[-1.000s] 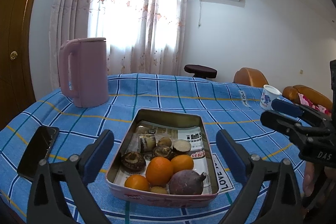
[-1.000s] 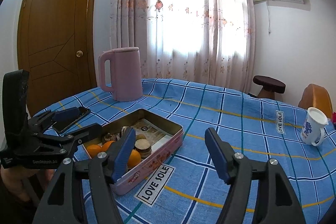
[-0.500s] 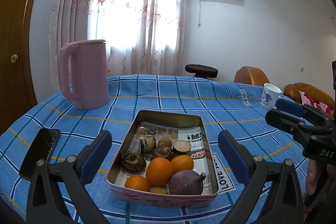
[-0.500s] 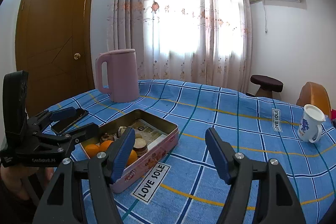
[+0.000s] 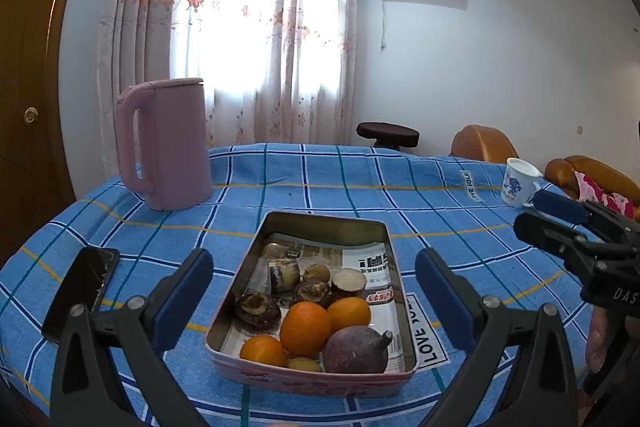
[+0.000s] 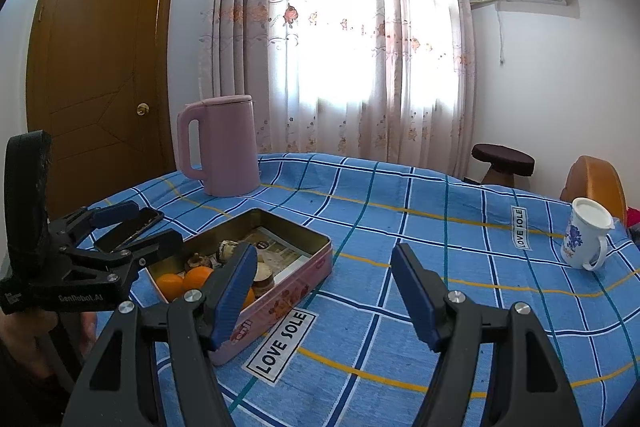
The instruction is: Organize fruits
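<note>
Over the near edge of the counter point(image 5: 360, 187), the left tool point(image 5: 312, 291) is hovering with jaws spread wide, gripping nothing. Between its fingers a tin point(image 5: 320, 223) is sitting, holding oranges point(image 5: 305, 323) and a purple fruit point(image 5: 356, 349). A pink kettle point(image 5: 168, 143) is standing toward the far left corner. Seen from the right wrist, the right tool point(image 6: 324, 291) is likewise gaping wide and empty, just right of the tin point(image 6: 296, 275); a mug point(image 6: 584, 233) is standing near the right edge.

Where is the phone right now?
The phone lies flat on the blue checked tablecloth, left of the tin and in front of the pink kettle, in the left wrist view.
</note>
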Available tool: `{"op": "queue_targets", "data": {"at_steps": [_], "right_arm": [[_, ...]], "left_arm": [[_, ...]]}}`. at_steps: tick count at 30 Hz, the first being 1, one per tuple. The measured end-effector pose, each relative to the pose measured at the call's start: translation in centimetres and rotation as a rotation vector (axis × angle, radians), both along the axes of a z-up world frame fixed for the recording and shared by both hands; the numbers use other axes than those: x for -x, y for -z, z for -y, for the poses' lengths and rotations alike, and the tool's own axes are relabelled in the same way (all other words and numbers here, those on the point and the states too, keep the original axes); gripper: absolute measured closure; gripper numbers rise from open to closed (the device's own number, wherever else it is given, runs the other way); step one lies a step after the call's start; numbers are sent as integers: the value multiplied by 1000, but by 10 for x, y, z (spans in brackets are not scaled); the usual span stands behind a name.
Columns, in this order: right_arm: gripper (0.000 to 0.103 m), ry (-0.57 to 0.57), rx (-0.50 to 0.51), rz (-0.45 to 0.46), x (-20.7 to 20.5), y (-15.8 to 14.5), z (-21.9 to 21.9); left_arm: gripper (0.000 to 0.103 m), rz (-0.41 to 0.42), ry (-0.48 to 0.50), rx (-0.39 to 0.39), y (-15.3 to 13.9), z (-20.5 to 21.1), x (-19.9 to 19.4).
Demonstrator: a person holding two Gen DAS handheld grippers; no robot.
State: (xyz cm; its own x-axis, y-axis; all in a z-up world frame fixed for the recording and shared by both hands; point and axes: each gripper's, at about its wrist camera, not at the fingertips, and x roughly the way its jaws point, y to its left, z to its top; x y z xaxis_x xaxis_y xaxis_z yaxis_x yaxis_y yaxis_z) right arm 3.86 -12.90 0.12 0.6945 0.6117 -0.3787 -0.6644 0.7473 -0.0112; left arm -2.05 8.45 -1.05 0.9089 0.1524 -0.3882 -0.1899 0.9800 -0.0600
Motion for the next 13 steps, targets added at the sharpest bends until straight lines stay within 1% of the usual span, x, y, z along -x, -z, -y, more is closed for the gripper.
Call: {"op": "queue_targets", "data": {"at_steps": [2, 4, 7, 13], "right_arm": [[32, 3, 6, 2, 0, 1, 0], [32, 3, 11, 1, 0, 3, 0], [32, 3, 18, 0, 0, 5, 0], [32, 12, 26, -3, -1, 8, 3]], "left_arm": [[0, -3, -21, -6, 0, -1, -2], [0, -6, -15, 12, 1, -2, -3], [0, -3, -11, 3, 1, -1, -2], [0, 6, 4, 16, 0, 1, 1]]}}
